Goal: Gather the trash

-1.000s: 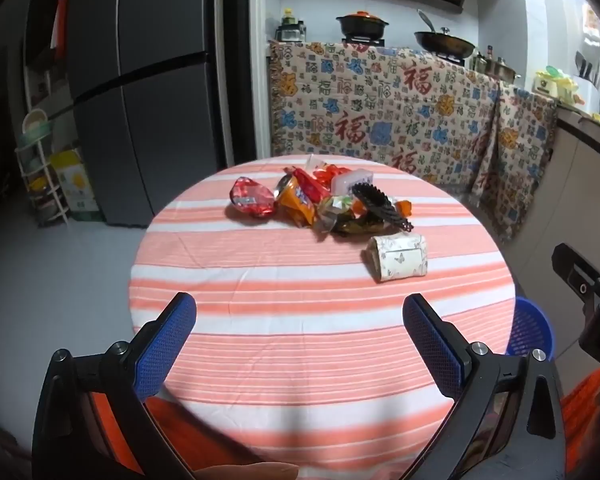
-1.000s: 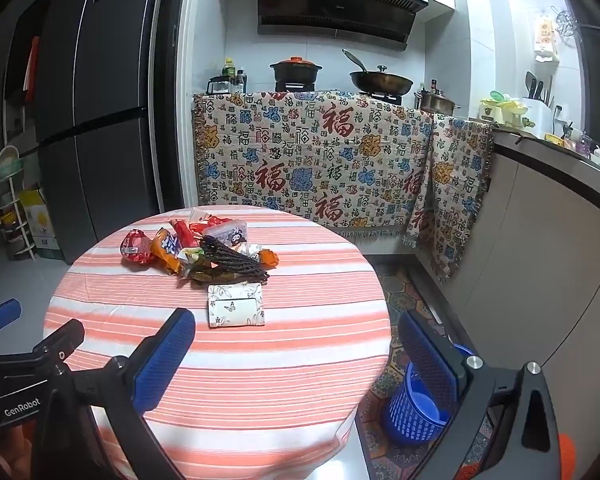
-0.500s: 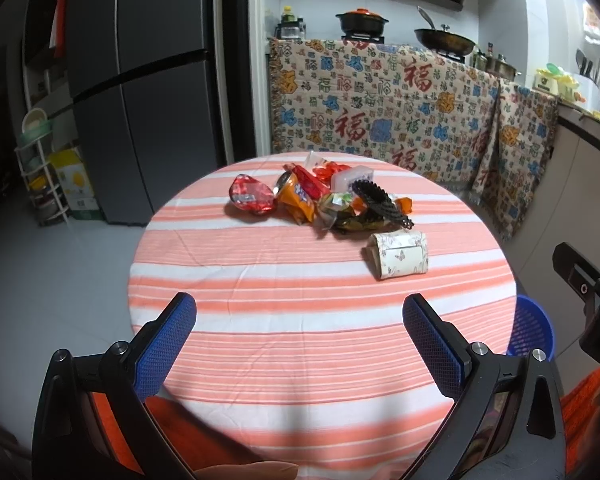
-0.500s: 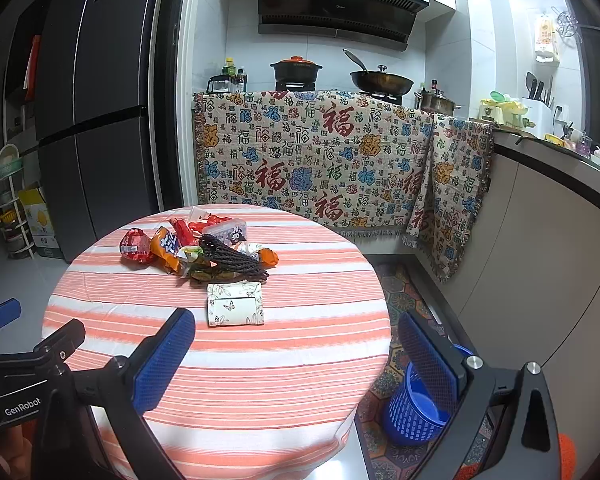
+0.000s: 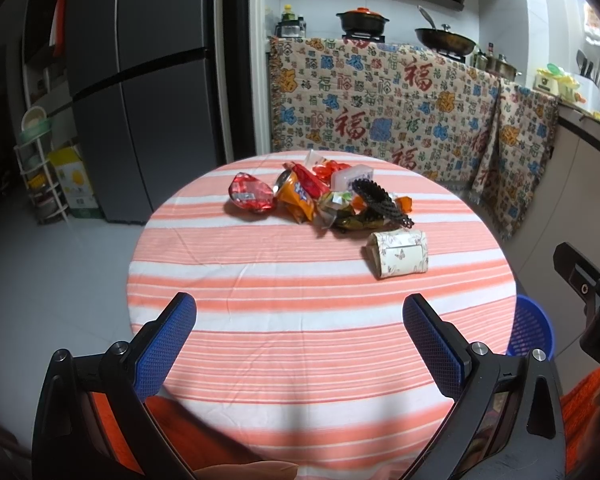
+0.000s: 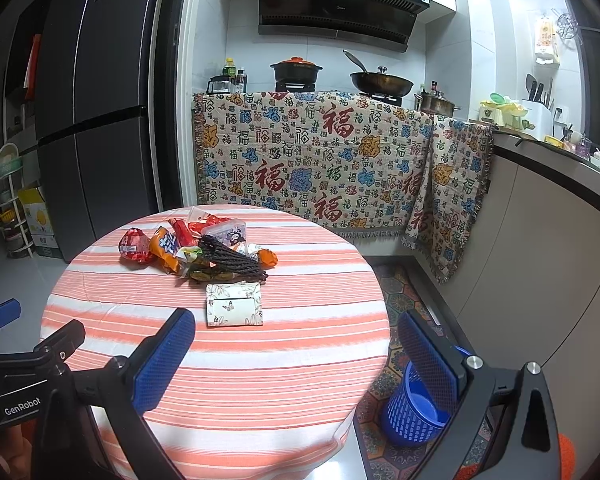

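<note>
A heap of trash (image 5: 320, 198) (image 6: 196, 246) lies on the far half of the round striped table (image 5: 260, 312) (image 6: 260, 360): red and orange snack wrappers, a clear plastic box, a black ridged tray. In front of the heap lies a white butterfly-print packet (image 5: 400, 254) (image 6: 234, 304). A blue mesh bin (image 6: 414, 404) (image 5: 532, 330) stands on the floor at the table's right. My left gripper (image 5: 300, 340) hovers open over the near edge, holding nothing. My right gripper (image 6: 296, 356) is open too, near the table's right side above the bin.
A dark fridge (image 5: 140, 80) stands at the back left beside a rack (image 5: 40, 176) with a yellow box. A patterned cloth (image 6: 320, 160) hangs over the counter with a pot and wok. A grey cabinet (image 6: 540, 260) runs along the right.
Both views have crept very slightly; nothing on the table has moved and both grippers stay open.
</note>
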A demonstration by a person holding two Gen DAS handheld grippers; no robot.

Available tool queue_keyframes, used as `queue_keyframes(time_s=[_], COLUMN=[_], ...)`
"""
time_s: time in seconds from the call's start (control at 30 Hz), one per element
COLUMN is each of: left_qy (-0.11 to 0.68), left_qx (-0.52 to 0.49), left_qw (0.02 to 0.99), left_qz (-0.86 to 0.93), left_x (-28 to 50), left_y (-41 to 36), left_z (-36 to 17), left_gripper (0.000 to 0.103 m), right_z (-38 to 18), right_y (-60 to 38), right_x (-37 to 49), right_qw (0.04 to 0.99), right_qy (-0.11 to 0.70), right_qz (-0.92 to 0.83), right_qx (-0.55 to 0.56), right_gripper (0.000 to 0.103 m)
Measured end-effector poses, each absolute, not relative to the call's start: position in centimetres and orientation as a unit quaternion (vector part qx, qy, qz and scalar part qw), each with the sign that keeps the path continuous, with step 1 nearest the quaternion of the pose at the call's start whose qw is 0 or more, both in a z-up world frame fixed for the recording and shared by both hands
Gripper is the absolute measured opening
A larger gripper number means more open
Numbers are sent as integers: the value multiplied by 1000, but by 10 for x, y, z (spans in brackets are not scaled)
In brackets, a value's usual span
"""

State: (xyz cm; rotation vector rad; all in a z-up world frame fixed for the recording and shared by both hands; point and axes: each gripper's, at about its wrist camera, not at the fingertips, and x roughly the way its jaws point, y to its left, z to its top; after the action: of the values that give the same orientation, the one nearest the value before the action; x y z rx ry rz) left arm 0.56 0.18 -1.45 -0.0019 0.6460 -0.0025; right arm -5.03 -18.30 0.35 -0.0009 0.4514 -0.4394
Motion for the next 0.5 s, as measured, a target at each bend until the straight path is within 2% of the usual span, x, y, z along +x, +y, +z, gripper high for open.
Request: queue_keyframes(time_s=[0.5], left_qy=[319], left_qx=[-1], left_qw=[948], left_qz=[-2], left_x=[6], left_y=[3], left_z=[-14], left_gripper=[103], right_z=[0], right_y=[-184], right_x=[-48], right_qw=[950], right_qy=[226], right_qz=[-216], right_qx=[-1], right_gripper=[103])
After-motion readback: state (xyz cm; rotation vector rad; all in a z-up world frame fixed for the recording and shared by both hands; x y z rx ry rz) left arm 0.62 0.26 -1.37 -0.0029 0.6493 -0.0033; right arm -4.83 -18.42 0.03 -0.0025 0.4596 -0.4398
